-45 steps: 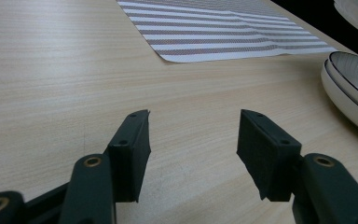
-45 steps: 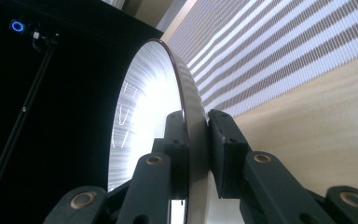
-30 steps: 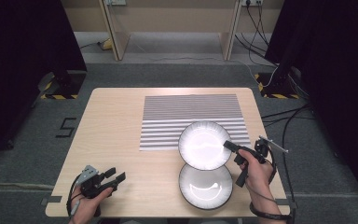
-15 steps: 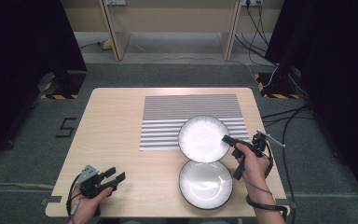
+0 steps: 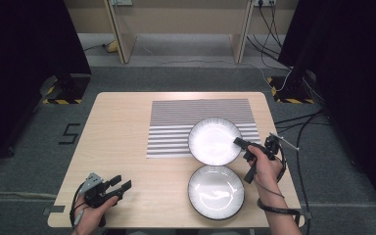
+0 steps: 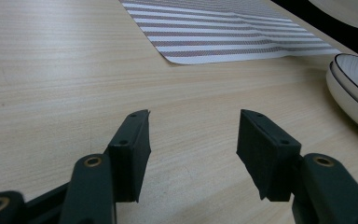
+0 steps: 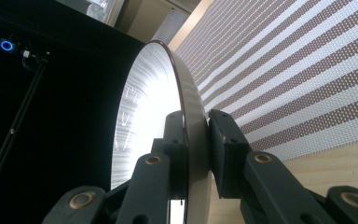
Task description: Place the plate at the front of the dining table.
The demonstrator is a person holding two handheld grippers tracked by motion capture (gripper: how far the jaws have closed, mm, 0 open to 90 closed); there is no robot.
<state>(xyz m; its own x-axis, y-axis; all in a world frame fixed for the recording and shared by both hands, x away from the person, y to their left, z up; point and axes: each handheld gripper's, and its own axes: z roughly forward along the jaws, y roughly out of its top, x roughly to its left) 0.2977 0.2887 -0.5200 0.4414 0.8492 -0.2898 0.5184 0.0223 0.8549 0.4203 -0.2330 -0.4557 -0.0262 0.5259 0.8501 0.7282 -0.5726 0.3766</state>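
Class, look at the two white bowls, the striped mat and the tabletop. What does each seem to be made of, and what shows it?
Held bowl and near bowl: likely glazed ceramic, glossy, with bright glare, fine ribbing and a dark rim. Striped mat: seemingly woven plastic mesh, matte, its dotted weave visible in the right gripper view. Tabletop: pale wood or wood-look laminate, with faint grain lines.
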